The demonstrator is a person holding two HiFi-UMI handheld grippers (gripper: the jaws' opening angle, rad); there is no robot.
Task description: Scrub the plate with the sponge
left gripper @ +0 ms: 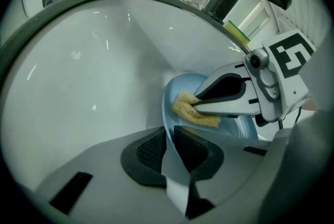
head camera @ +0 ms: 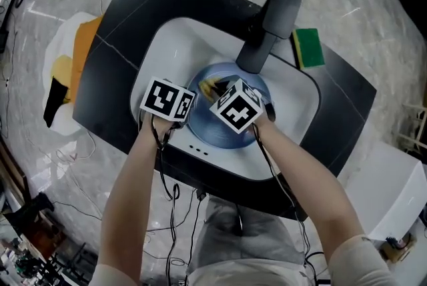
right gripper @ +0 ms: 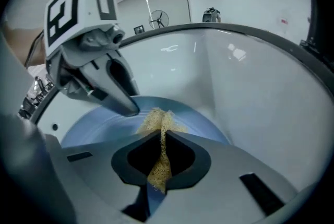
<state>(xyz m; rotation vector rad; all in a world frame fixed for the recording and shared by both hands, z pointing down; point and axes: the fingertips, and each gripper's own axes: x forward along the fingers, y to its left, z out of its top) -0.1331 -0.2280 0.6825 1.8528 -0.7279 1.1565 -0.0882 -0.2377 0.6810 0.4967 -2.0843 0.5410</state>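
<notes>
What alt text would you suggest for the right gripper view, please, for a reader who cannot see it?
The right gripper has its jaws shut on a yellow fibrous sponge, which it holds against a blue plate inside a white sink. At upper left, the left gripper reaches down and grips the plate's rim.

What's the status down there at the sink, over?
Left hand-held gripper clamped on the plate rim. Right hand-held gripper gripping the sponge, sponge against the plate face. Plate sits in the sink; nothing blocking it.
</notes>
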